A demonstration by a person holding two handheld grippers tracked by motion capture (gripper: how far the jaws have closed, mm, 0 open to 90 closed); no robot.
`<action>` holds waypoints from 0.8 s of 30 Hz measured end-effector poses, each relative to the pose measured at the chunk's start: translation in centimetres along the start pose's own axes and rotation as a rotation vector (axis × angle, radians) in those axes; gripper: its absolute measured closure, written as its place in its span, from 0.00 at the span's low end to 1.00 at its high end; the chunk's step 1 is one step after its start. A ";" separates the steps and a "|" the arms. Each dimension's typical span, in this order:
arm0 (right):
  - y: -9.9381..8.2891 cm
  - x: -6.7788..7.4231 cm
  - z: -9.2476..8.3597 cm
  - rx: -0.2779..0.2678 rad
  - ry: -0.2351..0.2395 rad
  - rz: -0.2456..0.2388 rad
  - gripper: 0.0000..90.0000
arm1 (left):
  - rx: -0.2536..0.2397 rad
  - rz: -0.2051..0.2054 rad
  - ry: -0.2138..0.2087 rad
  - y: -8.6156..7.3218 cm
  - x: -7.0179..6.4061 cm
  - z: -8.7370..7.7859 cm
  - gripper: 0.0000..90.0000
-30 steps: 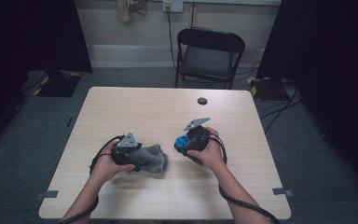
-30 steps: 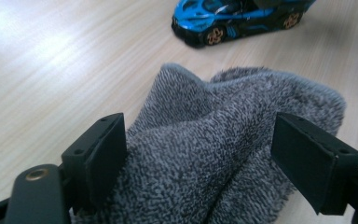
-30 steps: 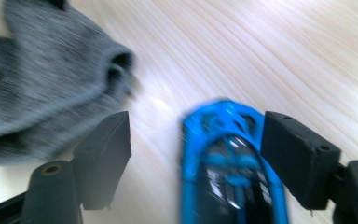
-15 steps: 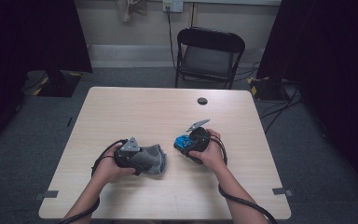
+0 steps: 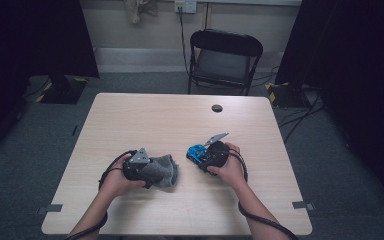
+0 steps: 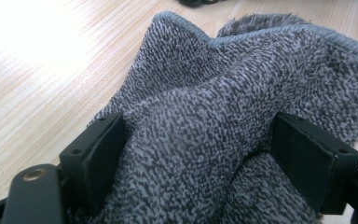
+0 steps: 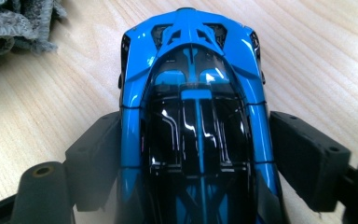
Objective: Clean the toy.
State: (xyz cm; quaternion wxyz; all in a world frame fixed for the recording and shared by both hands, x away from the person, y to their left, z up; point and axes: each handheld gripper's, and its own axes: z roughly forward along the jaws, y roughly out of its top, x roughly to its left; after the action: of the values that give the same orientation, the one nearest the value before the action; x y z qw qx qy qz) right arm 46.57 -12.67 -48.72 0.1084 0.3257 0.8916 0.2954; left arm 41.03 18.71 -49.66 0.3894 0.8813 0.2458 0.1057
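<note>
The grey cloth point(image 5: 161, 171) lies bunched on the table point(image 5: 180, 120), well inside its near edge, and serves as the landmark. The left gripper point(image 5: 152, 172) lies at the cloth's left end; in the left gripper view its fingers point(image 6: 100, 151) pinch a thick fold of the cloth point(image 6: 205, 140), the pile bulging out between them. Just right of the cloth, apart from it, a blue toy car point(image 5: 196, 152) rests on the table with the right gripper point(image 5: 199, 156) at it. In the right gripper view the car point(image 7: 196, 116) lies between the spread fingers point(image 7: 95, 156): the left one touches the car's side, the right one stands clear of it with a strip of table showing, and the jaws have just been closing a little. A corner of the cloth point(image 7: 14, 23) shows at that view's top left.

Beyond the cloth the table is bare wood up to a small dark round spot point(image 5: 217, 108) near the far edge; a black folding chair point(image 5: 223, 60) stands behind that edge.

From the high view the hands hide both sets of fingers. The car's rear is cut off at the bottom of the right gripper view.
</note>
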 end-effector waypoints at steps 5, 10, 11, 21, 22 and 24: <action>-0.5 0.2 -0.1 -0.038 0.002 0.001 0.29 | -0.006 0.002 0.007 -0.1 -0.1 0.1 0.20; -0.5 0.4 -0.3 -0.023 -0.018 0.024 0.29 | -0.010 -0.003 0.010 -0.2 -0.2 0.0 0.20; -0.4 0.5 -0.3 -0.019 -0.020 0.026 0.29 | -0.011 -0.004 0.008 -0.2 -0.2 0.0 0.20; 0.1 0.2 0.2 -0.031 0.010 -0.035 0.25 | -0.013 -0.011 0.001 -0.2 0.0 0.1 0.20; 0.2 0.1 0.3 -0.030 0.020 -0.040 0.24 | -0.014 -0.011 0.001 -0.2 0.0 0.1 0.20; 0.5 0.0 0.6 -0.031 0.026 -0.053 0.23 | -0.016 -0.013 -0.001 -0.2 0.0 0.1 0.20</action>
State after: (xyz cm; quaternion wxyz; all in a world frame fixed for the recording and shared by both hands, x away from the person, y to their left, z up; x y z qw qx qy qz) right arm 47.03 -12.09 -48.90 0.1097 0.2965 0.8965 0.3104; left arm 40.97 18.78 -49.87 0.3970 0.8768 0.2503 0.1048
